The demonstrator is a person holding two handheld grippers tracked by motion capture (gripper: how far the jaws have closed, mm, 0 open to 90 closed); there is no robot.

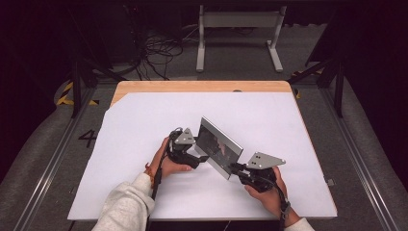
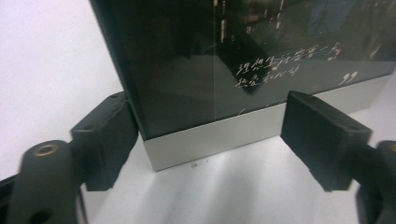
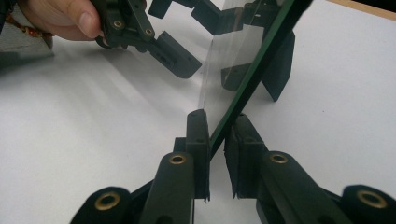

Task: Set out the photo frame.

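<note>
A dark glossy picture frame with a silver border and pale handwriting stands tilted; the right gripper pinches its edge, the left gripper gapes wide around it.

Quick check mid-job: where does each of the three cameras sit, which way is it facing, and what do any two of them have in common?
High view: above the person's side, looking forward and down on the white table; both forearms, left gripper and right gripper at the picture frame.
Left gripper view: along its open jaws at the frame's silver lower edge.
Right gripper view: along its jaws clamped on the frame's edge.
Shared: the right gripper view also shows the left gripper.
</note>
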